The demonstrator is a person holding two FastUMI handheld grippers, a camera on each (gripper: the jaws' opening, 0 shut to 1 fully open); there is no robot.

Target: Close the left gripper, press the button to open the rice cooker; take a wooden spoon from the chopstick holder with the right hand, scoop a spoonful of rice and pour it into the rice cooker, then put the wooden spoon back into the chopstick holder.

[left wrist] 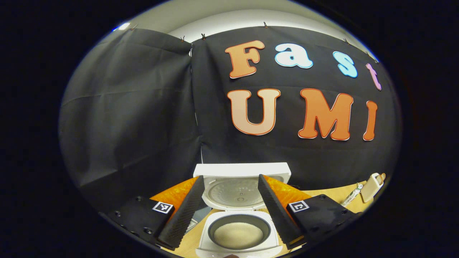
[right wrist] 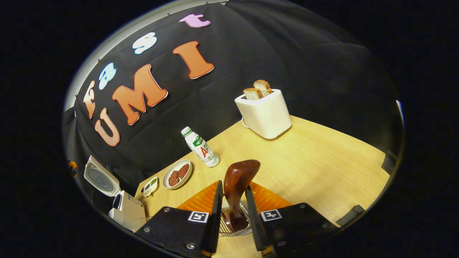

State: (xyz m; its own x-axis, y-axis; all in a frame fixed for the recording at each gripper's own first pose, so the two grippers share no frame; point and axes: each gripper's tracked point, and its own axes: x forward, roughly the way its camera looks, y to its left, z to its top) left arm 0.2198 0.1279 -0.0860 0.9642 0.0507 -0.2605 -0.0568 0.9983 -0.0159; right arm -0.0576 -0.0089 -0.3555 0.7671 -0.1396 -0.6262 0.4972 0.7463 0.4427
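The rice cooker (left wrist: 238,218) is shown with its lid (left wrist: 242,186) raised and pale rice visible in the inner pot (left wrist: 238,234); the left gripper (left wrist: 229,211) is held above it, jaws spread wide and empty. In the right gripper view, the right gripper (right wrist: 233,209) is pressed onto the wooden spoon (right wrist: 238,182) — both fingers bear on the handle, while the lower end sits in the wire chopstick holder (right wrist: 229,225) on the table (right wrist: 315,161).

The step in hand is judged to be either withdrawal or return of the spoon; which cannot be told. The spoon is best moved straight along the holder's axis — a tilted pull could drag or tip the light wire frame.

Also seen: a toaster (right wrist: 264,113), a bottle (right wrist: 200,147) and a plate (right wrist: 176,174).
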